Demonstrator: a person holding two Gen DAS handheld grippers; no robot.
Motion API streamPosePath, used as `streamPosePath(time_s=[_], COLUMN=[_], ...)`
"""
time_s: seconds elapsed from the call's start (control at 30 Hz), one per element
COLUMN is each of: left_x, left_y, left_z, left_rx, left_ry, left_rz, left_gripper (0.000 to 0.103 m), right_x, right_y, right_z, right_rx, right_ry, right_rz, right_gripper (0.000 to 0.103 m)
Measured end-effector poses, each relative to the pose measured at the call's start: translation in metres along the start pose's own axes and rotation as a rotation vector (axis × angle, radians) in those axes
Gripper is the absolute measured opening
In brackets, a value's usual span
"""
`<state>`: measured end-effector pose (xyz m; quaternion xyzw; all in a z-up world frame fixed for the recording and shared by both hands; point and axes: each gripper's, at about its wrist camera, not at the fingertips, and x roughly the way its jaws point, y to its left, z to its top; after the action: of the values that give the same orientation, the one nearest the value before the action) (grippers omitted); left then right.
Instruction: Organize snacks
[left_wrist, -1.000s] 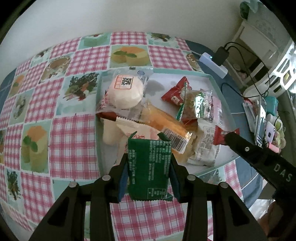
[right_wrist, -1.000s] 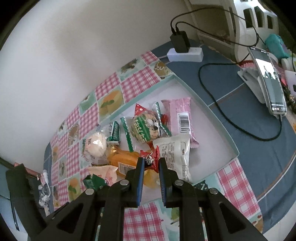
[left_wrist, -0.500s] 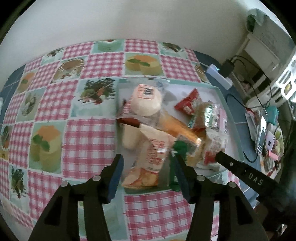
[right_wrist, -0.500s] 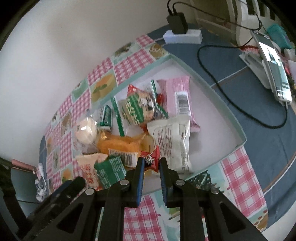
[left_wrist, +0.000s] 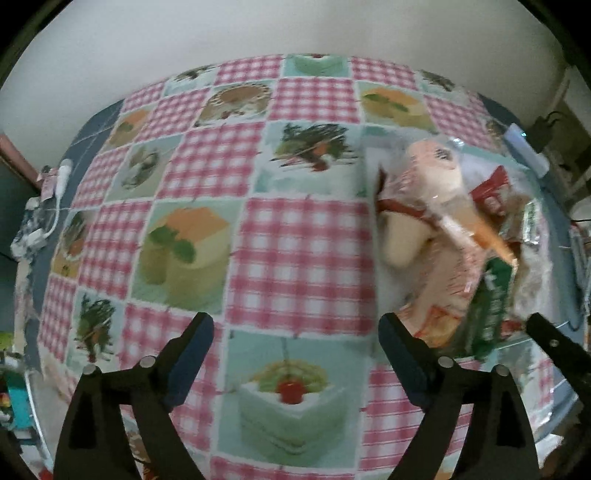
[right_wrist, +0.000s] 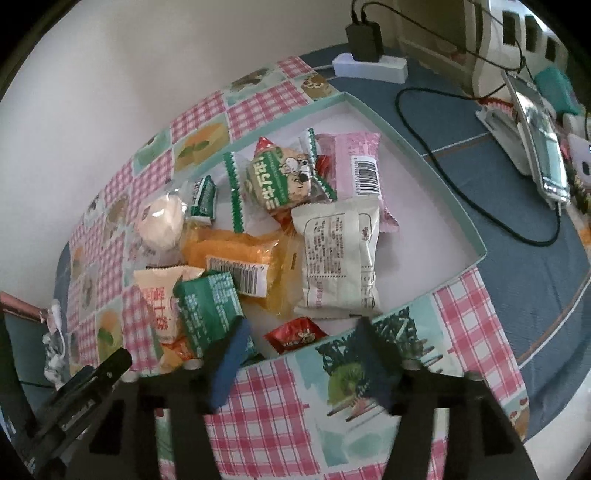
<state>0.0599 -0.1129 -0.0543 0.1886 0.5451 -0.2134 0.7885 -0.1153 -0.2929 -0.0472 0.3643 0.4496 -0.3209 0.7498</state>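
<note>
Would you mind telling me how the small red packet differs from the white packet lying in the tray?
The small red packet is much smaller than the white packet. The red one is glossy with a picture; the white one shows black printed text. The red one lies against the tray's near wall, the white one further in. Both are sealed and lie flat.

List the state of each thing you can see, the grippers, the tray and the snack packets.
left gripper: open, nothing between its jaws, which have just been opening.
right gripper: open, jaws just opening, empty.
tray: filled with snacks on its left, bare on its right.
green packet: released, lying in the tray.
small red packet: released, lying at the tray's near rim.
</note>
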Motion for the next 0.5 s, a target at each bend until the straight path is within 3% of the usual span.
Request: streamPosePath(time_s=[0.03,0.2,0.5], left_x=[0.000,0.001,-0.010], left_y=[0.002,0.012,0.032], left_z=[-0.002,-0.011,-0.023], left_rx=[0.001,-0.011,-0.030], left_ry=[0.000,0.019,-0.015], left_rz=[0.009,0.017,0.017], left_gripper=[0.091,0.091,0.091], right_x=[-0.001,-0.007,-0.024], right_y=[0.002,0.013,0.037], right_z=[-0.001,-0.014,-0.037], right_rx=[-0.008,-0.073,-0.194], right_ry=[-0.002,-0.026,-0.091], right_rz=[0.000,-0.016,-0.051], right_gripper=[0.071,0.103,0.103])
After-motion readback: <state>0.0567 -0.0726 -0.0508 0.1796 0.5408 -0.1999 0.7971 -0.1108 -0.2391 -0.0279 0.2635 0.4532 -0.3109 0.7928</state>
